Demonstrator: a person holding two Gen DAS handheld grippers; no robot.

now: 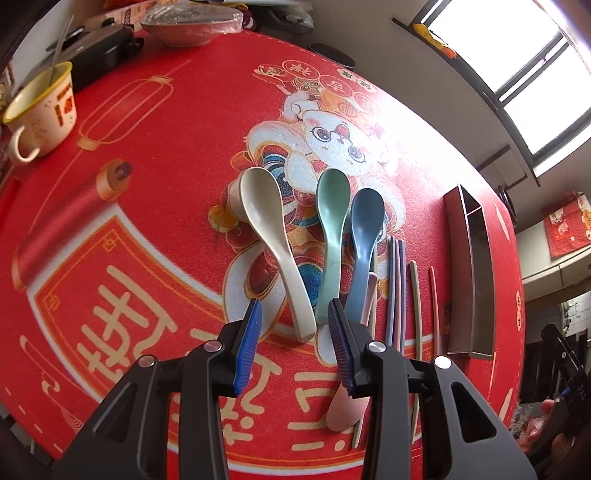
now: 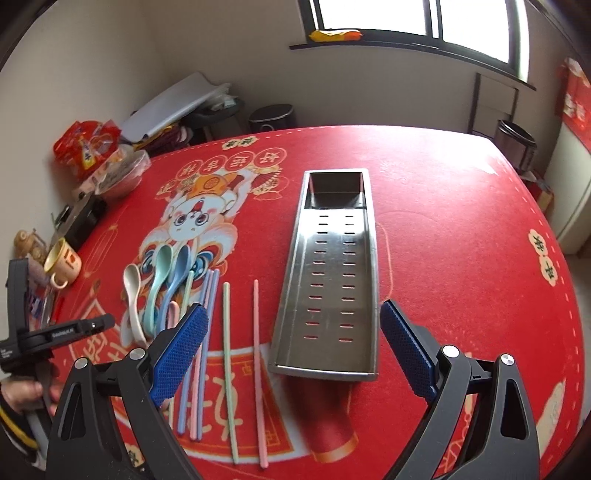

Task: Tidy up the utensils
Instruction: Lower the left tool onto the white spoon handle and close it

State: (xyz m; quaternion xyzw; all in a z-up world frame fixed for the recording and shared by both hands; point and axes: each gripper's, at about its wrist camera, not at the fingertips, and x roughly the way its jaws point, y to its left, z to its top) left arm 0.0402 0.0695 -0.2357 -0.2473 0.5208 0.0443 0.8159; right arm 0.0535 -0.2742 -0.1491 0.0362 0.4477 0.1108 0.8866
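A red cloth (image 2: 461, 229) printed with a cartoon rabbit, lanterns and gold characters covers the whole table. On it, left of centre, four spoons lie side by side: a cream spoon (image 1: 275, 243), a green spoon (image 1: 332, 229), a blue spoon (image 1: 364, 236) and, nearest, a pink spoon (image 1: 347, 406) partly hidden behind a finger. Just right of them lie loose chopsticks (image 2: 227, 354) in blue, pink and pale green, roughly parallel, running near to far. Farther right, apart from them, rests a long perforated steel tray (image 2: 332, 280) with nothing in it. At the far left edge stand a yellow-rimmed mug (image 1: 40, 110) holding a metal utensil, a covered bowl (image 1: 192, 27) and a dark box. Beyond the table are a pale wall, a bright window (image 2: 424, 18) above a dark sill, and a red hanging on the right wall. The left gripper (image 1: 295, 332) hovers over the spoon handles, its jaws partly apart and clamping nothing. The right gripper (image 2: 291, 343) hangs above the near end of the tray, jaws wide apart and empty.
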